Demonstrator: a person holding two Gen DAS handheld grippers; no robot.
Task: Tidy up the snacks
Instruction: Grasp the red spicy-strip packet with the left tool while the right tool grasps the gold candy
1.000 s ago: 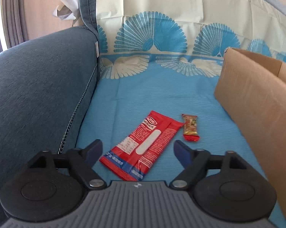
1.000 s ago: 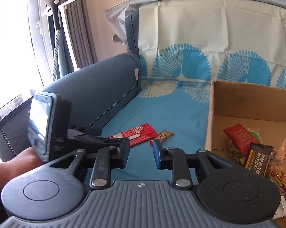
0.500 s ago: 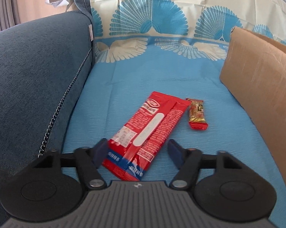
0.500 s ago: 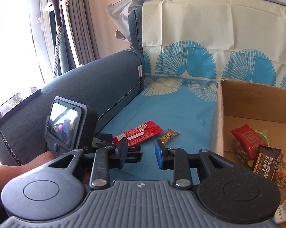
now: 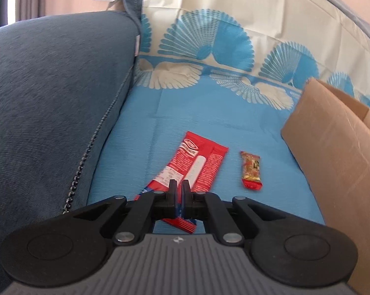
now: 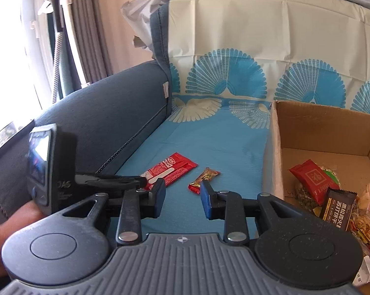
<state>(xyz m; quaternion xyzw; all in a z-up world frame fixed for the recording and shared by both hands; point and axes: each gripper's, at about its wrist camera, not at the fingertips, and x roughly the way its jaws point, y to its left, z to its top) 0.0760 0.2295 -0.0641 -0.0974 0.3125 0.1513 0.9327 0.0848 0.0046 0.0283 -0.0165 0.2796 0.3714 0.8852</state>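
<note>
left gripper (image 5: 179,186): tilted down, fingers clamped on near end of red wrapper (image 5: 197,164) | right gripper (image 6: 182,194): hovering, tilted down, fingers parted, empty | cardboard box (image 6: 317,125): right

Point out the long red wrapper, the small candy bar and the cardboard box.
long red wrapper (image 5: 197,164): left wrist view, middle of its printed face.
small candy bar (image 5: 251,169): left wrist view, centre of the wrapper.
cardboard box (image 6: 320,127): right wrist view, inner back wall.
</note>
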